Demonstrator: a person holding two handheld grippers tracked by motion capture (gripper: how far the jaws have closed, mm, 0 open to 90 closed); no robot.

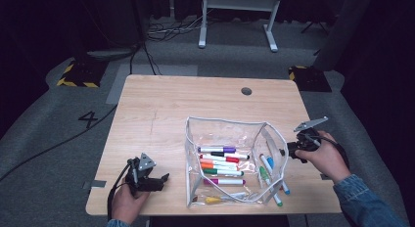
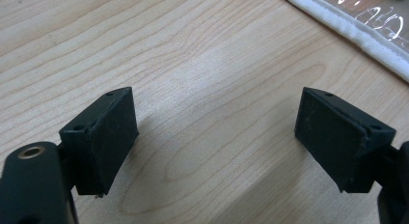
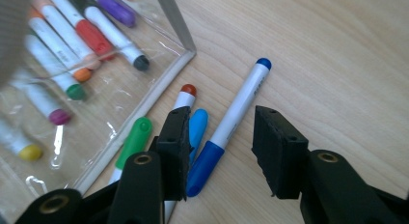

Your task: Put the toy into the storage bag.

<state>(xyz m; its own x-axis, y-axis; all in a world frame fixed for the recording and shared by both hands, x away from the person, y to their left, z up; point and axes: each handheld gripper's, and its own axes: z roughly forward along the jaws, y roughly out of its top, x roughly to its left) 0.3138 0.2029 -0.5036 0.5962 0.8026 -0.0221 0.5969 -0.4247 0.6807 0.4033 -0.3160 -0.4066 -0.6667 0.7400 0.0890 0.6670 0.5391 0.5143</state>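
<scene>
Right gripper [image 3: 219, 151] is hovering, jaws apart, over the blue marker [image 3: 231, 121], lying diagonally, capped end pointing lower left of frame.

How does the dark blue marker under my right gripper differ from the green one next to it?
The dark blue marker lies farther from the clear pouch; the green marker lies along the pouch's edge. The blue one sits between the right gripper jaws, untouched; the green lies outside them. Cap colours differ. Both have white barrels and lie flat on the table.
</scene>
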